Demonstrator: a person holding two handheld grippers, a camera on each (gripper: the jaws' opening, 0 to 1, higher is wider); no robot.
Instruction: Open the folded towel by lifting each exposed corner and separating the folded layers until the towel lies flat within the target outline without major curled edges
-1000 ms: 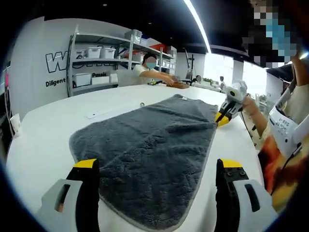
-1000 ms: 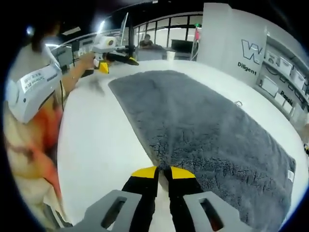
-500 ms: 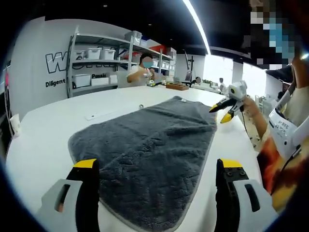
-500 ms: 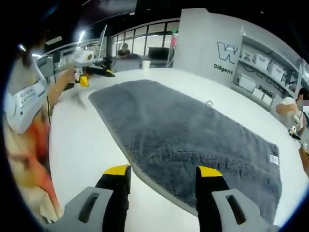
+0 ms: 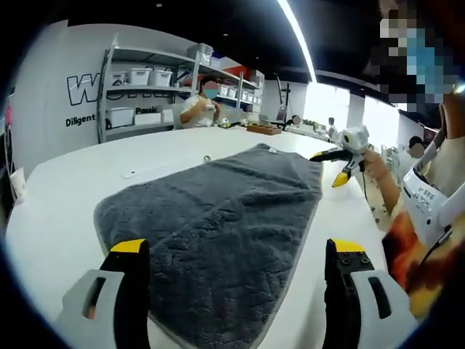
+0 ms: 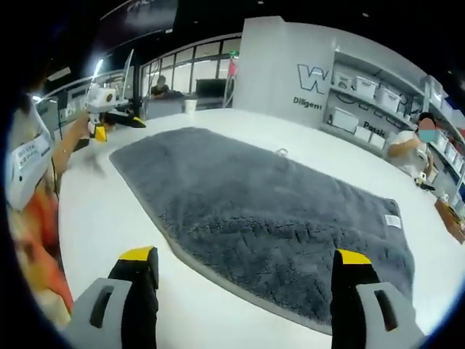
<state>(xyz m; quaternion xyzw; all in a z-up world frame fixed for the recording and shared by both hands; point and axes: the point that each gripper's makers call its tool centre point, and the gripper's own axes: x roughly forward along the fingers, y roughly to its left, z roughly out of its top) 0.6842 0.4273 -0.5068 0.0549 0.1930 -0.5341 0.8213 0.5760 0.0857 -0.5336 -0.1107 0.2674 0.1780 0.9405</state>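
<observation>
Two grippers spread-jawed, holding nothing: left gripper (image 5: 236, 280), right gripper (image 6: 247, 291) | grey towel (image 6: 254, 207) lies flat on white table (image 6: 131, 218), single layer, edges uncurled | advice: keep clear; smooth a hem only if it lifts | far: shelving (image 5: 145, 91)

A dark grey towel (image 5: 218, 225) of thick, matt, fluffy cloth with a lighter stitched hem lies on a smooth white table (image 5: 65, 211) of faint sheen, framed by grey plastic fingers (image 6: 138, 291) tipped in glossy yellow and black.
</observation>
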